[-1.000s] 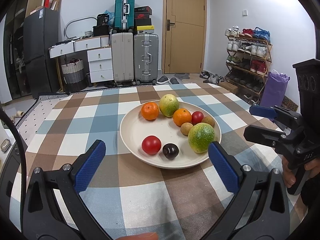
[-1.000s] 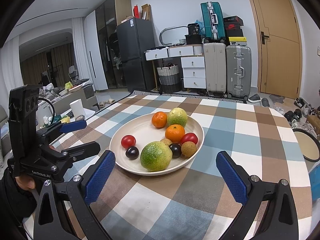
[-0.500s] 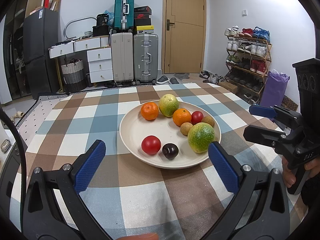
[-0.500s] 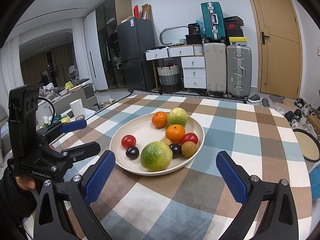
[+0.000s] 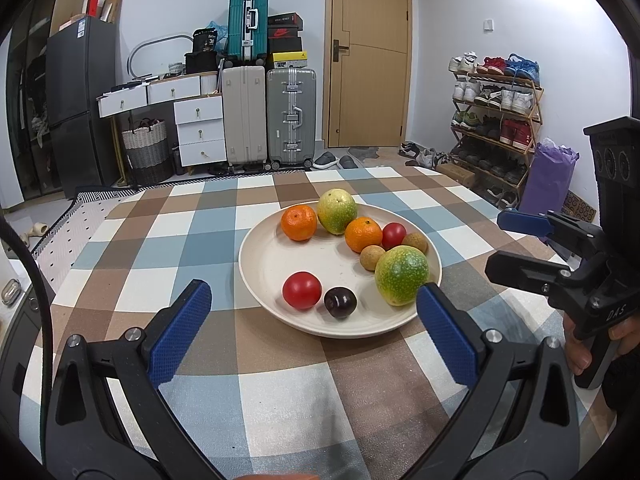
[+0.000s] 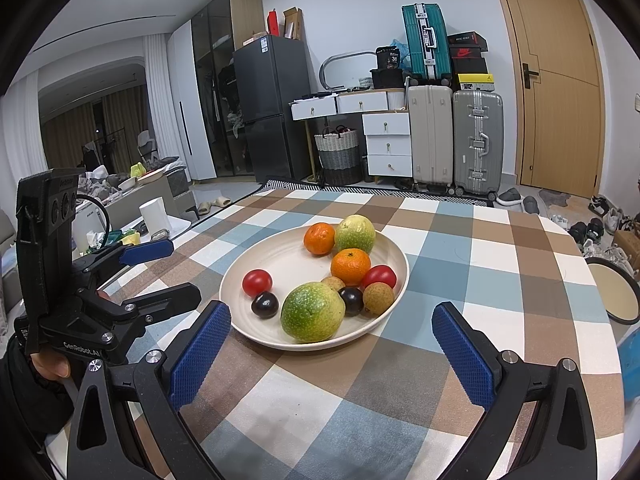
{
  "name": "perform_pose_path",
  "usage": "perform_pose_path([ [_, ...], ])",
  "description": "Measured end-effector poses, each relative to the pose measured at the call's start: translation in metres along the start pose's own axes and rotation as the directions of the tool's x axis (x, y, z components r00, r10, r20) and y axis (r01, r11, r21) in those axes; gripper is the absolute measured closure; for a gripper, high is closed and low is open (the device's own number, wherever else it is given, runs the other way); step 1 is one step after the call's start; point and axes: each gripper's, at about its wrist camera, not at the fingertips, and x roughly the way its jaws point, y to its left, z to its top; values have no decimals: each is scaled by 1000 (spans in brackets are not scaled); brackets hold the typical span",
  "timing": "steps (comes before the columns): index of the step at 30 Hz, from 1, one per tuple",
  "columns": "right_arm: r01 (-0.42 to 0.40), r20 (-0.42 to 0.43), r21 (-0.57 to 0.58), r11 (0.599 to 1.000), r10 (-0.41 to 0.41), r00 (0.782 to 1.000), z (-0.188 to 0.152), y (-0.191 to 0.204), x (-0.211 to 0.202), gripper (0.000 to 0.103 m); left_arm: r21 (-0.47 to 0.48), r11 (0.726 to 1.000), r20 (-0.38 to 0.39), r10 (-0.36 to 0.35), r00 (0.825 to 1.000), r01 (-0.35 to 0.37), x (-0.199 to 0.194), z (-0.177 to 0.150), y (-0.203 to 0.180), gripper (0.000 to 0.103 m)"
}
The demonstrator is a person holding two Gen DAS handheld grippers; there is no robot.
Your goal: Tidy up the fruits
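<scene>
A cream plate (image 5: 264,264) (image 6: 240,276) sits on the checked tablecloth and holds several fruits: two oranges (image 5: 299,222), two green-yellow fruits (image 5: 401,275) (image 6: 312,312), two red tomatoes (image 5: 302,290) (image 6: 257,282), dark plums (image 5: 340,302) (image 6: 265,304) and small brown longans (image 6: 378,299). My left gripper (image 5: 314,334) is open and empty, just short of the plate's near rim. My right gripper (image 6: 330,354) is open and empty, near the plate's front rim. Each gripper shows in the other's view, the right one (image 5: 516,244) and the left one (image 6: 164,272).
The checked table (image 5: 200,240) spreads around the plate. A second round plate (image 6: 614,290) lies off the table's right edge in the right wrist view. Suitcases (image 5: 290,116), drawers, a fridge and a shoe rack (image 5: 494,120) stand behind.
</scene>
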Motion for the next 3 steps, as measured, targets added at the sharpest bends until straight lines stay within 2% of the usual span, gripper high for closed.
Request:
perform_pose_path([
  [3,0,1,1,1000,0,1000,0,0,-1,0,-1,1000,-2,1,1000,-1,0,0,0,1],
])
